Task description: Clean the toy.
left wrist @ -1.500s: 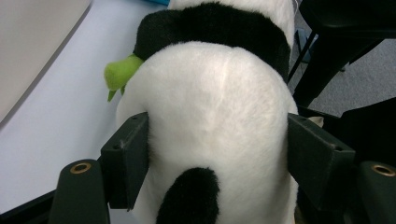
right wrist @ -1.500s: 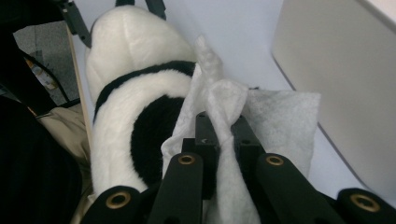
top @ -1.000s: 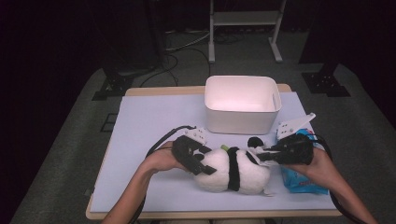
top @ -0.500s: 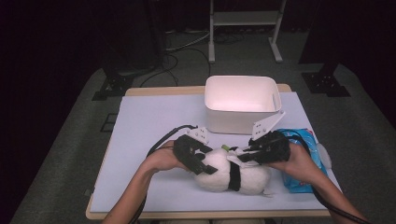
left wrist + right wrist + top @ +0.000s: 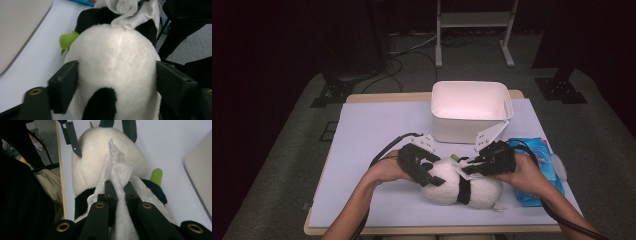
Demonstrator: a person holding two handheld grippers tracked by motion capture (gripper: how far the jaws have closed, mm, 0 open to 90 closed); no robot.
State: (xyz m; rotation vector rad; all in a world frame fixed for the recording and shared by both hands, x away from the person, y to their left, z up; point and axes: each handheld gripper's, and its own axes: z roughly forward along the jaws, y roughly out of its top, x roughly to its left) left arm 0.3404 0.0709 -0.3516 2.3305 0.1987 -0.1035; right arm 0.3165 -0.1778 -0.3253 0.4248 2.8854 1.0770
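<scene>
I'm working in what looks like a recording lab or studio rather than a home. The surface is a plain wooden-edged table covered with a pale sheet, standing alone on grey carpet. Around it the room is dark. Black stand feet sit on the floor at both sides, loose cables trail across the carpet behind, and a white metal frame stands at the back.
</scene>
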